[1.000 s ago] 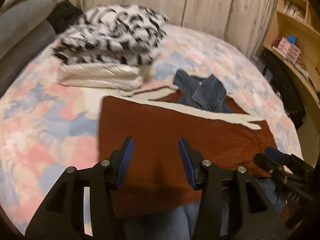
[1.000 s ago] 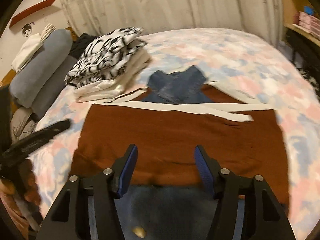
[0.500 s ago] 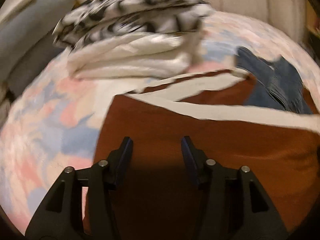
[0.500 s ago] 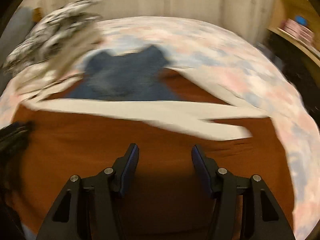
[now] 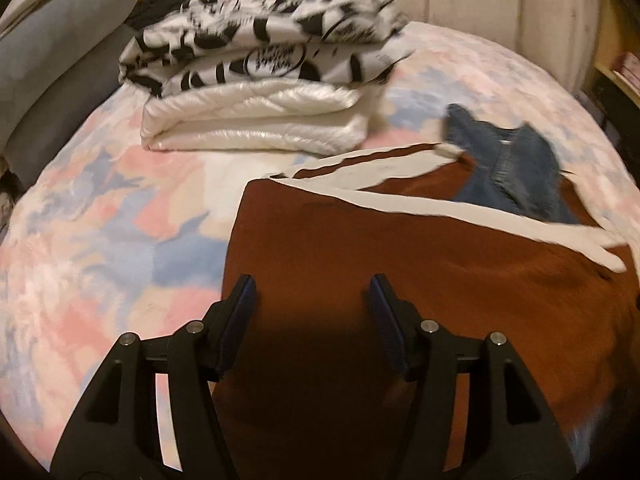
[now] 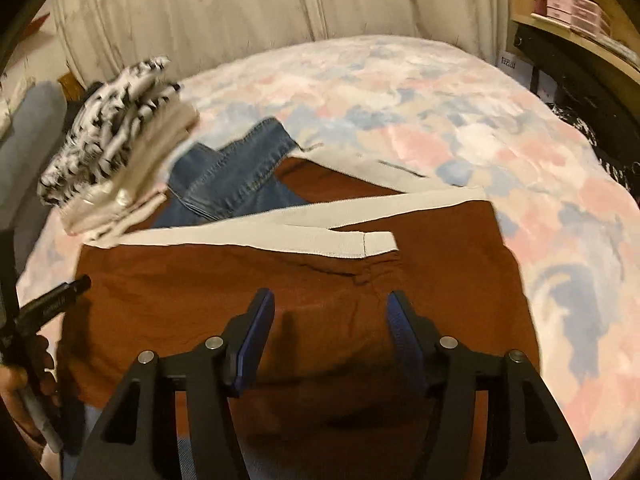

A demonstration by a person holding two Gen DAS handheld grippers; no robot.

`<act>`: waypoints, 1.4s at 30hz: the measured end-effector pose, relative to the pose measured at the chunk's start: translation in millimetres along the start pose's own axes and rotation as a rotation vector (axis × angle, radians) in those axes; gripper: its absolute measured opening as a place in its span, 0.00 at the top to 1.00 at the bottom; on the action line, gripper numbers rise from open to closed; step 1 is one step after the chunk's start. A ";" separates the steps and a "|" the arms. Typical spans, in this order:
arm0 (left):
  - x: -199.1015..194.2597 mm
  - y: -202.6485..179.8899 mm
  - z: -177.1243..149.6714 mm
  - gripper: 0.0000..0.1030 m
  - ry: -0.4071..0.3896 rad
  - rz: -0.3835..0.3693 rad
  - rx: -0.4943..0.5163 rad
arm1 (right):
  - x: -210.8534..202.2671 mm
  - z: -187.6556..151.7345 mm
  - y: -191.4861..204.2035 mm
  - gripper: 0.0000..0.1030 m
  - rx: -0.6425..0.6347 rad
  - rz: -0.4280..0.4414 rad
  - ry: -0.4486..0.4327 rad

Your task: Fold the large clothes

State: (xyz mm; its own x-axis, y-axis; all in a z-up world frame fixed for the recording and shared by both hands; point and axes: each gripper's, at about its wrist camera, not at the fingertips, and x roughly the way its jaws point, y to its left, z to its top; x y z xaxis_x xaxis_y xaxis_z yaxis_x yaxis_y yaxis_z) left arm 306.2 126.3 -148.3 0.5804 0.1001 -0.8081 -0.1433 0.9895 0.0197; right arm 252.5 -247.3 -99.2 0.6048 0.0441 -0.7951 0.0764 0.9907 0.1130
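1. Your left claw (image 5: 310, 312) hangs over the brown garment (image 5: 420, 280), jaws opening, nothing between them.
2. Your right claw (image 6: 330, 334) likewise: opening, empty.
3. The garment lies flat at the bed's (image 6: 440, 100) near edge.

Jeans (image 6: 232, 184) mostly hidden under brown garment (image 6: 280, 280), folded stack (image 6: 116, 148) motion-blurred

No lettering reads clearly: the black-and-white print on the folded blanket (image 5: 272, 40) and the shelf boxes (image 6: 576, 10) stay illegible.
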 end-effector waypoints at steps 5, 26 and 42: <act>-54.8 -0.4 -17.6 0.40 -0.012 -0.050 0.026 | -56.9 -16.9 -1.3 0.42 0.016 0.034 -0.028; -182.2 -11.6 -99.7 0.39 -0.013 -0.046 0.103 | -205.9 -109.9 -11.5 0.38 0.062 0.040 -0.096; -152.4 79.9 -208.9 0.31 0.242 -0.361 -0.172 | -223.7 -270.2 -131.9 0.22 0.227 -0.028 0.072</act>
State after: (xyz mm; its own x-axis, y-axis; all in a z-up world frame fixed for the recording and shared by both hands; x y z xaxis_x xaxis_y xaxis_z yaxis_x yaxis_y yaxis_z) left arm 38.8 168.3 -146.5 0.4170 -0.2944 -0.8599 -0.1092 0.9230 -0.3689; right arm -107.0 -353.0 -97.2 0.5424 0.0341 -0.8394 0.2739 0.9374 0.2151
